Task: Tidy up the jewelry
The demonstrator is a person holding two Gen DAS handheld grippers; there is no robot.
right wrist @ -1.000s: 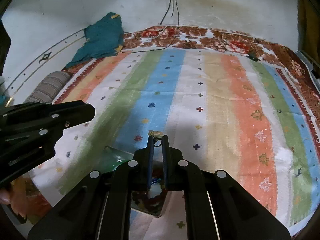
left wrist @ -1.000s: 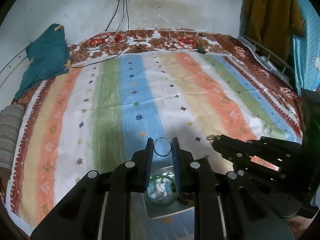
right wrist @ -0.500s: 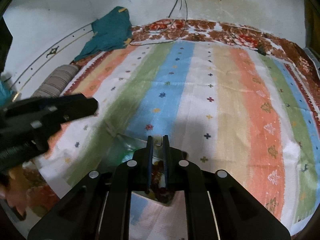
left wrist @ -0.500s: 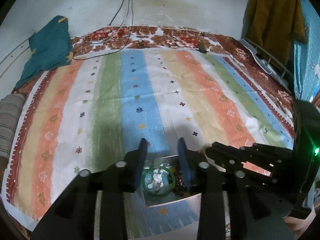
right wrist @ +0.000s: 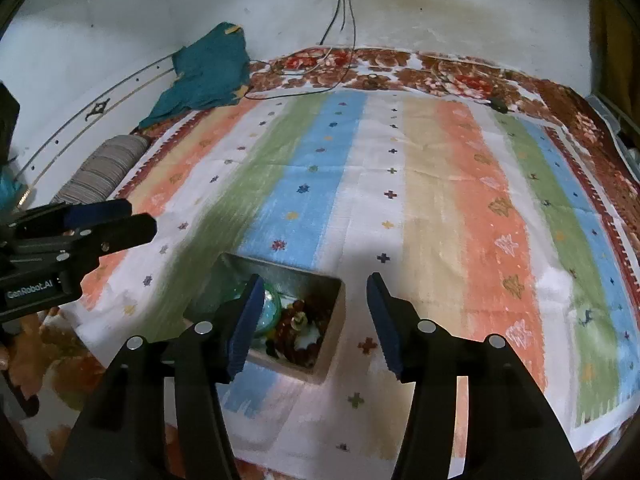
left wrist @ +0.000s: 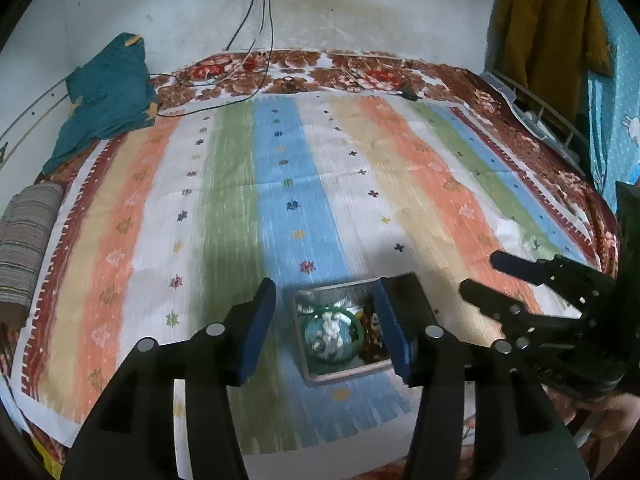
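A small metal box (left wrist: 308, 360) (right wrist: 332, 320) sits on the striped bedspread near the front edge. Inside lie a green bangle (left wrist: 332, 332) (right wrist: 270, 310) around pale pieces, and dark red beads (right wrist: 298, 338) beside it. My left gripper (left wrist: 326, 320) is open and empty, held above the box with the box between its fingers. My right gripper (right wrist: 314, 308) is open and empty, above the box's right side. The right gripper also shows in the left wrist view (left wrist: 496, 280), and the left gripper in the right wrist view (right wrist: 132, 220).
A striped bedspread (left wrist: 320, 200) covers the bed. A teal cloth (left wrist: 104, 96) and a striped bolster (left wrist: 24, 240) lie at the left. Cables (left wrist: 256, 40) hang from a wall socket at the back. A mustard garment (left wrist: 548, 28) hangs at the right.
Both grippers have opened wide and pulled back above the box. The clear ring the left held and the small gold piece the right held are no longer between the fingers.
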